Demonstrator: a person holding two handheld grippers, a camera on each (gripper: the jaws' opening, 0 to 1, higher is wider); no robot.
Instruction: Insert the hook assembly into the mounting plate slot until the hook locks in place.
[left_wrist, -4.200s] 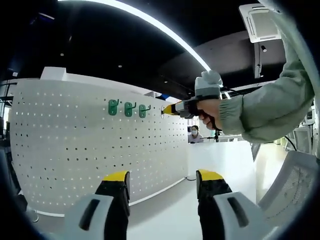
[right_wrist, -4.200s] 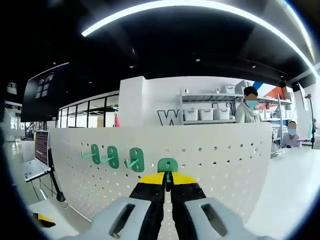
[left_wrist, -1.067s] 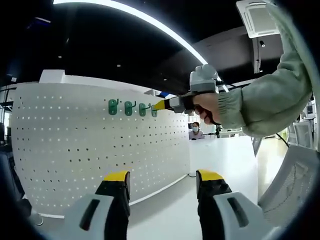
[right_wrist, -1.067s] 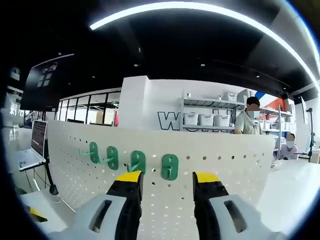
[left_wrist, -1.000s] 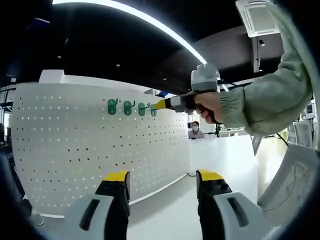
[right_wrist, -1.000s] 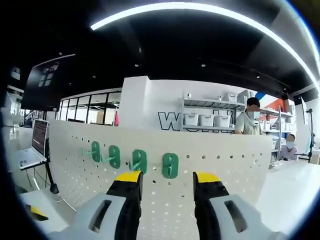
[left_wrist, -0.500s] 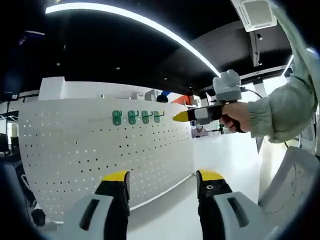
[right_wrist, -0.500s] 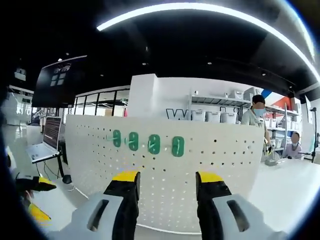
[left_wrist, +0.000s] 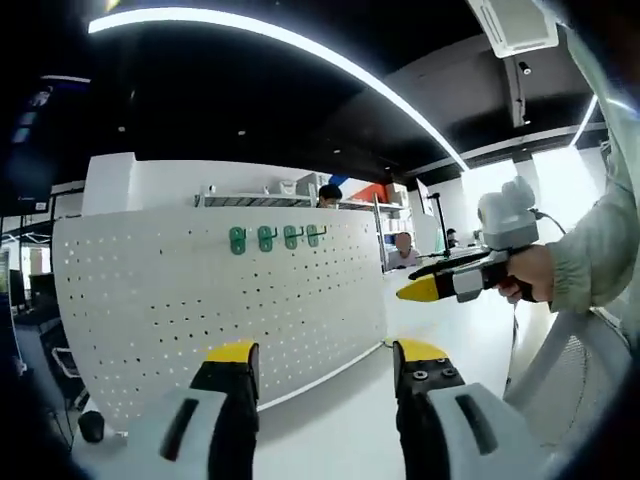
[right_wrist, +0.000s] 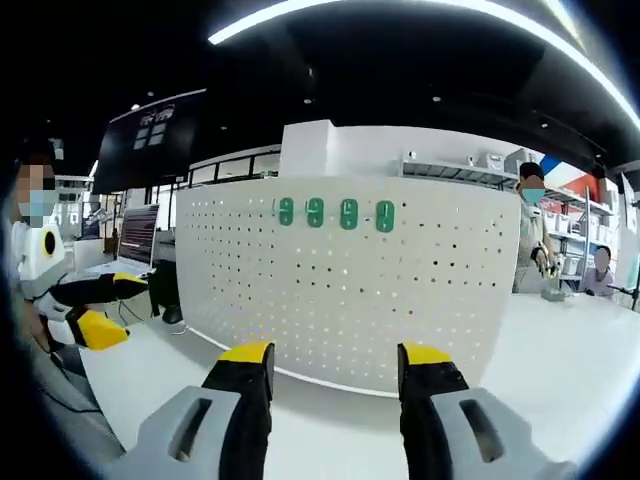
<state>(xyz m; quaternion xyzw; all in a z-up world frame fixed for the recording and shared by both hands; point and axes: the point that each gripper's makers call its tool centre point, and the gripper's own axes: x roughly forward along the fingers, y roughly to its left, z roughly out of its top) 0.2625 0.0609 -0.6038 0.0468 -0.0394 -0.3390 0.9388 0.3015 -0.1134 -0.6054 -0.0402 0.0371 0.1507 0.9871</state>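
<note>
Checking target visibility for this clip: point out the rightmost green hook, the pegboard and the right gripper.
rightmost green hook (right_wrist: 385, 216), right gripper view, on its backplate
pegboard (right_wrist: 340, 300), right gripper view, bare perforated face
right gripper (right_wrist: 335, 362), right gripper view, midway between its jaws

Four green hooks (left_wrist: 274, 237) on white pegboard (left_wrist: 220, 300) — right hand-held gripper (left_wrist: 412, 291) alongside, apart.

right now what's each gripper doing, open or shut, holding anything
Left gripper: jaws open, holding nothing.
Right gripper: jaws open, holding nothing; four green hooks sit on the white pegboard.
</note>
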